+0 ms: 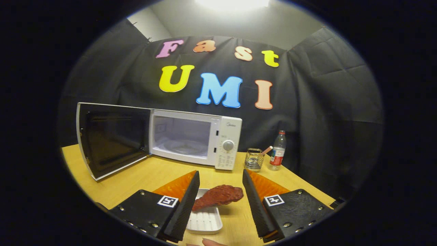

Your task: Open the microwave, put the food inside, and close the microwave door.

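Food: reddish-brown meat piece (218, 197) between spread gripper (221, 177) fingers, untouched by either, overhanging white ribbed tray (205, 222) on wooden table (150, 174) | beyond: white microwave (196, 141), door (111, 140) swung wide, turntable bare | beside it: wire holder (253, 159), plastic bottle (277, 150).

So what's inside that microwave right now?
The microwave stands open, and only a round glass turntable shows in its lit cavity. The food lies on a white tray between the open jaws. The cavity's corners are hidden.
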Motion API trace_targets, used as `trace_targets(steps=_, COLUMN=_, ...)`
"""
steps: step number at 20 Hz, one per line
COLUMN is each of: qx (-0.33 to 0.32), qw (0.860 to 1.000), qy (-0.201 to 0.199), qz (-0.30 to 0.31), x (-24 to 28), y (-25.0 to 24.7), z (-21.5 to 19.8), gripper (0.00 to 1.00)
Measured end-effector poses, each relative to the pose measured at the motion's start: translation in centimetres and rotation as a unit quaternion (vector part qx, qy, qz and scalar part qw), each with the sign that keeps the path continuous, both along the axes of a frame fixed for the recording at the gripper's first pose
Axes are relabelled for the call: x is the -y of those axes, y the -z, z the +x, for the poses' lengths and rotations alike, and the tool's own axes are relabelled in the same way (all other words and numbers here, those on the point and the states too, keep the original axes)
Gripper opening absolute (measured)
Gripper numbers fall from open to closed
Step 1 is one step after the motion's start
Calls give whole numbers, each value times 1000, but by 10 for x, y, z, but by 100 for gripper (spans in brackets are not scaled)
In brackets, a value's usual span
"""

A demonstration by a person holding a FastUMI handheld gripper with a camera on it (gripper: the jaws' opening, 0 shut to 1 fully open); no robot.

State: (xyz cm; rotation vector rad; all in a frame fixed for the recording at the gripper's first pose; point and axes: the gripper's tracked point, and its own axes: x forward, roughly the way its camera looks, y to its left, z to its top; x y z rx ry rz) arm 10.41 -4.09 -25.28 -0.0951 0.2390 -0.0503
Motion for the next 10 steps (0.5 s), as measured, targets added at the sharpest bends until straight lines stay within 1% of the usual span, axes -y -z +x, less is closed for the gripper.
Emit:
trace_targets(steps=2, qx=-18, qw=999, qy=22, qz=34, x=21, y=19, z=8, gripper=77)
trace_targets(steps=4, qx=-39, qw=994, qy=19, qz=103, x=23, y=39, z=17, gripper=77)
trace_targets(steps=5, qx=-51, qw=989, qy=22, qz=139, x=24, y=48, z=23, gripper=77)
trace_targets(steps=7, qx=-82, qw=973, qy=12, qz=214, x=18, y=69, z=31, gripper=77)
trace_targets(steps=8, qx=-95, qw=963, qy=3, qz=253, x=11, y=74, z=33, gripper=78)
trace_targets(steps=9, qx=-103, qw=951, qy=-10, qz=292, x=4, y=76, z=37, gripper=82)
trace_targets(steps=10, qx=-107, qw=938, qy=-19, qz=329, x=-2, y=77, z=39, gripper=82)
